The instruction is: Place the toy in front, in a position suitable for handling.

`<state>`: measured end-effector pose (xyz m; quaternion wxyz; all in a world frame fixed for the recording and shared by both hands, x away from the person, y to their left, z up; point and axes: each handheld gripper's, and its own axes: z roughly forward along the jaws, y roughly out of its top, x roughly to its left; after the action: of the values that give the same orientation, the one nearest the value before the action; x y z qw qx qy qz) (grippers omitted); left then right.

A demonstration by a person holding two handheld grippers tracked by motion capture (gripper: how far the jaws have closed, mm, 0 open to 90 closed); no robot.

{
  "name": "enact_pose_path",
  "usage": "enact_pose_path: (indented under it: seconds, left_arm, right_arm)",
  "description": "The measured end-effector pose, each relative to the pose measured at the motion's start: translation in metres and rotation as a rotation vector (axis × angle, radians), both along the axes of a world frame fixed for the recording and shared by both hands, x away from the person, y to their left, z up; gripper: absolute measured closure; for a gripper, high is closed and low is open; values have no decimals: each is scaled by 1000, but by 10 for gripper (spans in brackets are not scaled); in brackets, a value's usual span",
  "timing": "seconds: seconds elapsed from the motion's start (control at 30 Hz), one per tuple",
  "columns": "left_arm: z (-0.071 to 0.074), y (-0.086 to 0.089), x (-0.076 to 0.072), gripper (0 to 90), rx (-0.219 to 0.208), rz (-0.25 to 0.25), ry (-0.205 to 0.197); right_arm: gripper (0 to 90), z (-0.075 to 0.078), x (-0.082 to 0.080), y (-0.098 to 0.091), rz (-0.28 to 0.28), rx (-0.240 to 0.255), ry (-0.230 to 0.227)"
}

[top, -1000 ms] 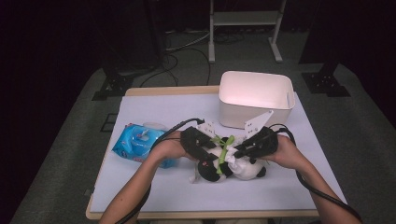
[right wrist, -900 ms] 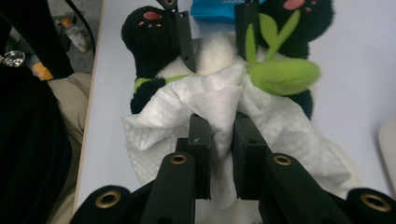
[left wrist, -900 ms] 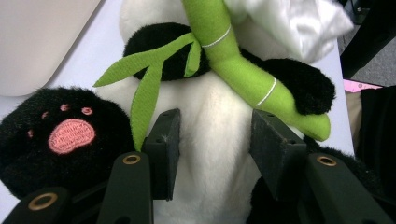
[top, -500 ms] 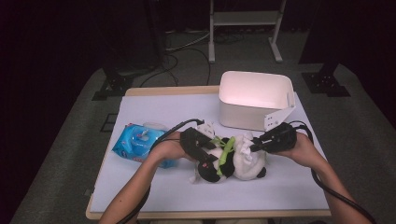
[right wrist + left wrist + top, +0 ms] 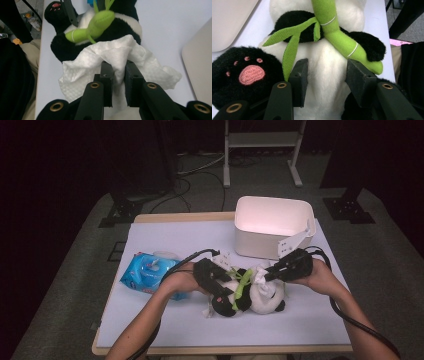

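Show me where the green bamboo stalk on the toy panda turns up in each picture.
High view: bamboo stalk mid-table, across the panda.
Left gripper view: top centre, slanting down right.
Right gripper view: top centre, above the white wipe.
Shared landmark: the panda's black arms.

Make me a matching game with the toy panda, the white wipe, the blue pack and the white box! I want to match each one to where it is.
Things:
1. toy panda
2. white wipe
3. blue pack
4. white box

Places:
A. at the far right part of the table, open on top
B. pinched in the right gripper
C. lying on the table, with the left gripper around its white belly
D. at the left of the table, beside the left arm

Pairs: 1-C, 2-B, 3-D, 4-A
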<state>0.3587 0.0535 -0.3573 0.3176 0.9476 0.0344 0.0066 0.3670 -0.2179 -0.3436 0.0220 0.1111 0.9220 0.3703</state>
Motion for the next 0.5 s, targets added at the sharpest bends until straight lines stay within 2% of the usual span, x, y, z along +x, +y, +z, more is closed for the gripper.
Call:
enact_pose_path:
  seconds: [0.3,0.5]
  left_arm:
    - [2,1,-4,522,1,-11,-1]
    - [7,1,-4,482,-19,-15,29]
  right_arm:
    - [780,4,7,14,30,-15,6]
    - [784,-8,4,12,22,10,42]
